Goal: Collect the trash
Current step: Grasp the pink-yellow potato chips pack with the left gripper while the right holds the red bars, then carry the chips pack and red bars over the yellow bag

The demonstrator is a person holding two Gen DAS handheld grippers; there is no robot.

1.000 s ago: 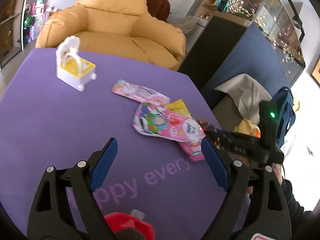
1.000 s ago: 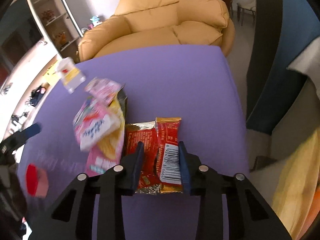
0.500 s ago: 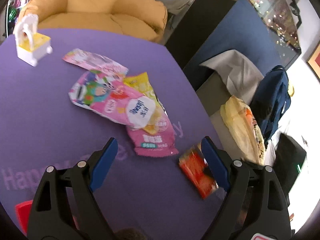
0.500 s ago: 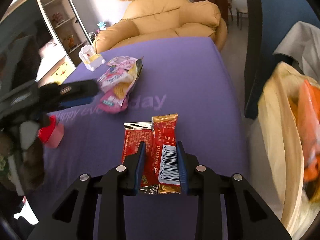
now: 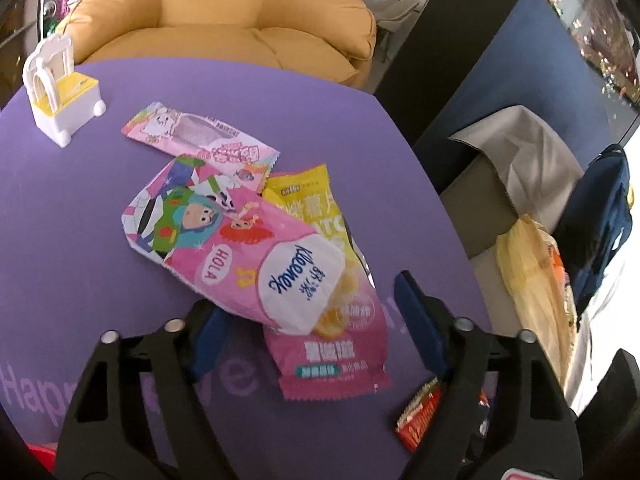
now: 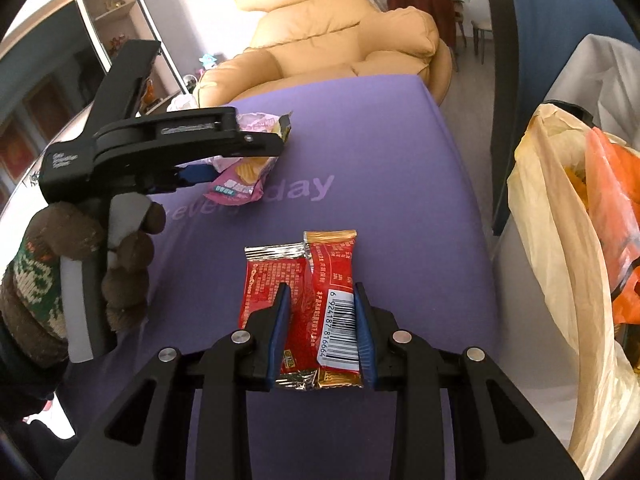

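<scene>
Red foil snack wrappers (image 6: 316, 300), two side by side with a barcode on the right one, sit pinched between the pressed-in blue pads of the right gripper (image 6: 320, 332) above the purple tablecloth (image 6: 380, 152). Just past the cloth's right edge gapes a yellow plastic bag (image 6: 552, 240). Only the left view shows the spread left gripper (image 5: 312, 332) straddling a pink Kleenex pack (image 5: 240, 248) atop a pink snack pouch (image 5: 336, 356).

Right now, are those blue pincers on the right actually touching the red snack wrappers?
Touching. In the right wrist view, the right gripper has its blue fingers pressed against both sides of the red wrappers, no gap showing.
</scene>
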